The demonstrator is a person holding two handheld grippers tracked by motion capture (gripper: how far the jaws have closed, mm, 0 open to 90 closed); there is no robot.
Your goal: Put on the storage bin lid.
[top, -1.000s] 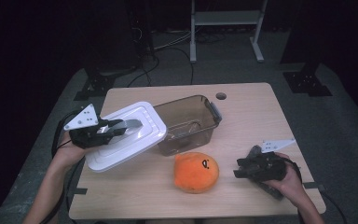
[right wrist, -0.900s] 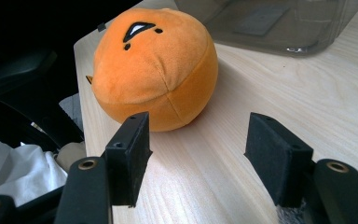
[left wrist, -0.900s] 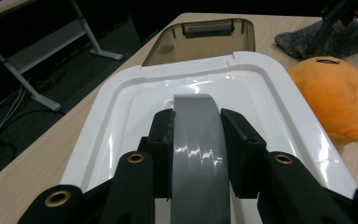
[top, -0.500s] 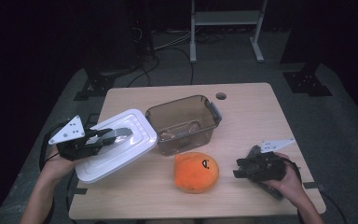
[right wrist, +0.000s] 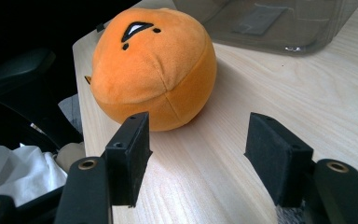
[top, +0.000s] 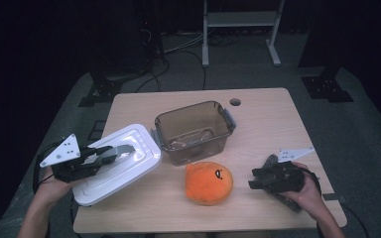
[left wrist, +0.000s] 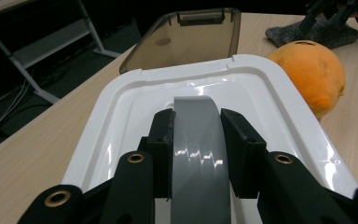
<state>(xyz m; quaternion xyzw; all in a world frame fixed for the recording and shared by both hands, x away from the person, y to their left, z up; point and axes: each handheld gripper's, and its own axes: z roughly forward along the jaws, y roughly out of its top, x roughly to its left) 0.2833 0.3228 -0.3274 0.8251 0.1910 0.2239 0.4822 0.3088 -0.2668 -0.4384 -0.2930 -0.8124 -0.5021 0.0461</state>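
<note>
My left gripper [top: 106, 152] [left wrist: 196, 128] is shut on the grey handle [left wrist: 195, 149] of a white lid [top: 116, 166] [left wrist: 261, 93], which tilts over the table's left front corner. A smoky clear plastic box [top: 194, 131] [left wrist: 186, 44] stands open at mid table, beside the lid. An orange plush ball [top: 209, 182] [right wrist: 154, 70] [left wrist: 312, 70] lies in front of the box. My right gripper [top: 258, 179] [right wrist: 198, 140] rests at the table's right front, jaws open and empty, pointing at the plush a short way off.
The wooden table [top: 268, 124] has a round hole [top: 235, 102] at its back edge. A grey cloth [left wrist: 307, 35] lies under the right gripper. A metal stand [top: 238, 29] and cables [top: 188, 54] are on the floor beyond the table.
My left gripper has carried the lid leftward and slightly down, away from the box and out over the table's left edge. The right gripper has stayed put.
</note>
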